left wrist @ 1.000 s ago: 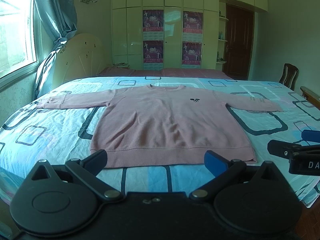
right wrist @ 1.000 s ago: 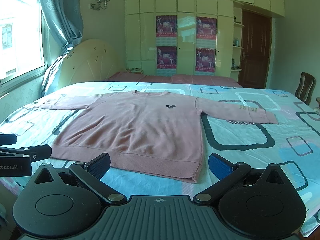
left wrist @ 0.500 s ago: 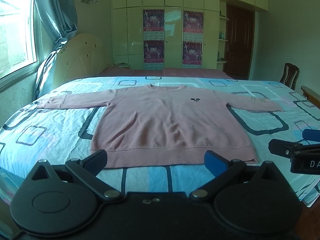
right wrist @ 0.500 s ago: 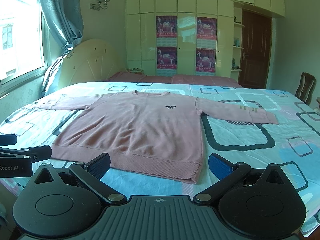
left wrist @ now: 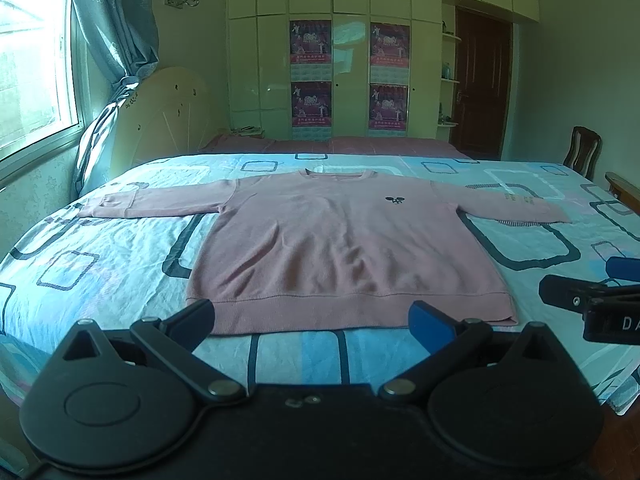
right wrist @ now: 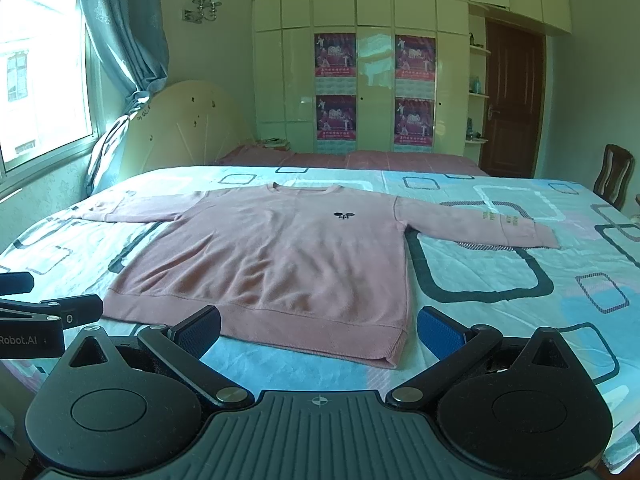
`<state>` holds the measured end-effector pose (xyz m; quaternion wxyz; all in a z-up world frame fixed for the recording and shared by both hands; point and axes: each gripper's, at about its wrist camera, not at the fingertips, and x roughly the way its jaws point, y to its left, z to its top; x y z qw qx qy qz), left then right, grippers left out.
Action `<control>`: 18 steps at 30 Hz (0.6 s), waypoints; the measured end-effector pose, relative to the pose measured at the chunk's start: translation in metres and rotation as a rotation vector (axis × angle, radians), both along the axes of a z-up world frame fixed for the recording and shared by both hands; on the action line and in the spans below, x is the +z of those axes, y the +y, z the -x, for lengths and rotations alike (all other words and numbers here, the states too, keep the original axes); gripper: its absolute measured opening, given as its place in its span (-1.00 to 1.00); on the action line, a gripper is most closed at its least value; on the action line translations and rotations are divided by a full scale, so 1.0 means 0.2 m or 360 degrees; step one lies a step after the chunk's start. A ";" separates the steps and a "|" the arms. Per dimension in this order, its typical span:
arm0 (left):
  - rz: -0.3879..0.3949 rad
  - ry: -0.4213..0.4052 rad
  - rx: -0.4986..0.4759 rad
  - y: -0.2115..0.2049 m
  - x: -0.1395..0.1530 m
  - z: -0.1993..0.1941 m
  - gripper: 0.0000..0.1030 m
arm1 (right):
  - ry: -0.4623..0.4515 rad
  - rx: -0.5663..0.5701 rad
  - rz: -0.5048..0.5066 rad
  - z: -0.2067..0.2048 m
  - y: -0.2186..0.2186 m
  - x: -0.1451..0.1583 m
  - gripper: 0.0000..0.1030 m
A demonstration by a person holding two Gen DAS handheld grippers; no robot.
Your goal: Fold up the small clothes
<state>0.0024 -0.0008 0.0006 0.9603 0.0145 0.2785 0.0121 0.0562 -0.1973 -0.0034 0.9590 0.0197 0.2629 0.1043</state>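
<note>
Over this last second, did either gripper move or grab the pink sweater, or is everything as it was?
No visible change. The left gripper and right gripper hover at the near hem with jaws open, holding nothing. The pink sweater lies flat, sleeves spread, on the bed, as before.

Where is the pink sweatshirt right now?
The pink sweatshirt lies flat, sleeves spread, on the patterned bedsheet, its hem just beyond both open grippers, left and right.
</note>
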 end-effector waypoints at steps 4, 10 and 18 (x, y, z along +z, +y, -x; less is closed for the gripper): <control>-0.0002 -0.0002 0.0002 0.00 0.00 0.00 0.99 | -0.0002 -0.0001 0.0001 0.00 0.00 0.00 1.00; -0.0001 -0.0003 0.0001 0.00 0.00 0.00 0.99 | -0.0010 -0.0006 -0.0001 0.01 -0.01 0.01 1.00; -0.0019 -0.0001 -0.0016 0.00 0.00 0.00 0.99 | 0.0001 -0.0018 -0.0011 -0.01 -0.02 0.00 1.00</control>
